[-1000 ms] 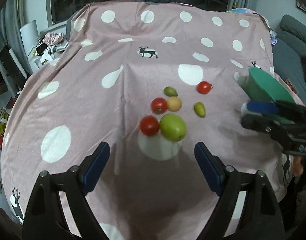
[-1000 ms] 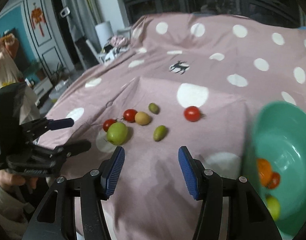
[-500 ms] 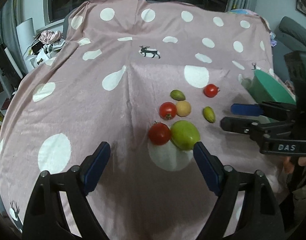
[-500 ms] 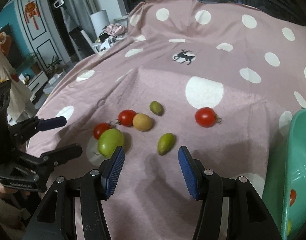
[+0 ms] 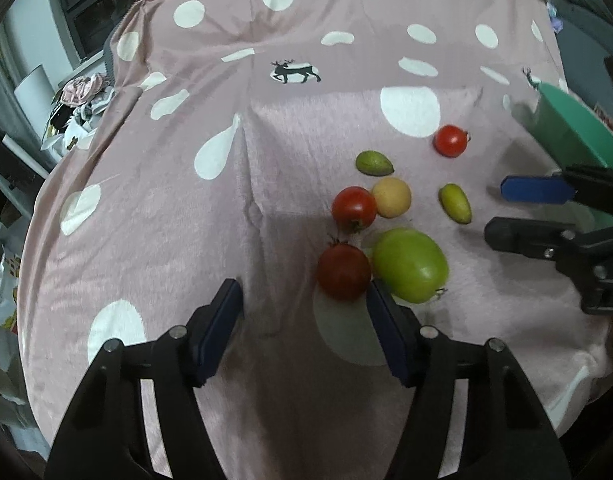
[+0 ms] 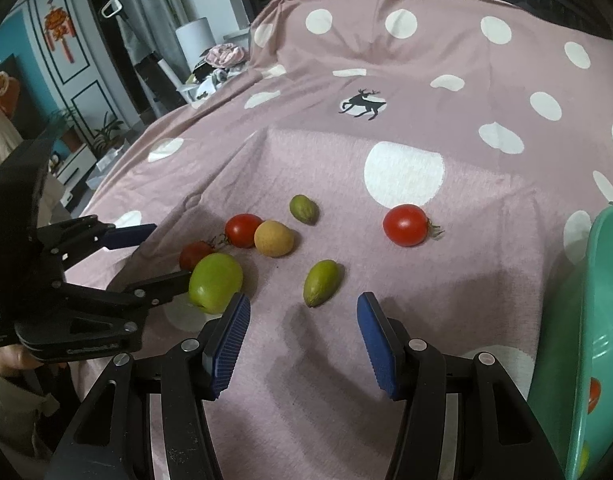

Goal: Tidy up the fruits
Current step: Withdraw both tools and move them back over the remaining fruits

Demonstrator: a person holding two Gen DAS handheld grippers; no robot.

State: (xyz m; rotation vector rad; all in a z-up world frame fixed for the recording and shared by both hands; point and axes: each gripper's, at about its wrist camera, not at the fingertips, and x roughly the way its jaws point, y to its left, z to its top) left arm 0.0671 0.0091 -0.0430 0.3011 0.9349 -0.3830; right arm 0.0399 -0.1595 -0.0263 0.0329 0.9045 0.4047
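The left gripper (image 5: 304, 300) is narrowing its fingers (image 5: 225, 320) with nothing pressed between them yet; its right finger tip sits just in front of the nearest red tomato (image 5: 342, 272), in the gap between that tomato and the big green fruit (image 5: 410, 270), which touch each other. The right gripper (image 6: 302, 324) holds its blue-padded fingers (image 6: 376, 344) apart and released, empty, with a small green oval fruit (image 6: 321, 283) lying just beyond them on the cloth.

Further out toward the middle of the bench, a second red tomato (image 5: 353, 208) touches a round tan fruit (image 5: 391, 197), and another small green fruit (image 5: 373, 163) lies just behind them. A third red tomato (image 6: 405, 225) sits alone, well apart toward the right edge. All lie on a pink cloth with white dots (image 5: 186, 208) covering the bench. At the right edge stands a teal bowl (image 6: 602, 320), with a few fruits partly visible inside it.
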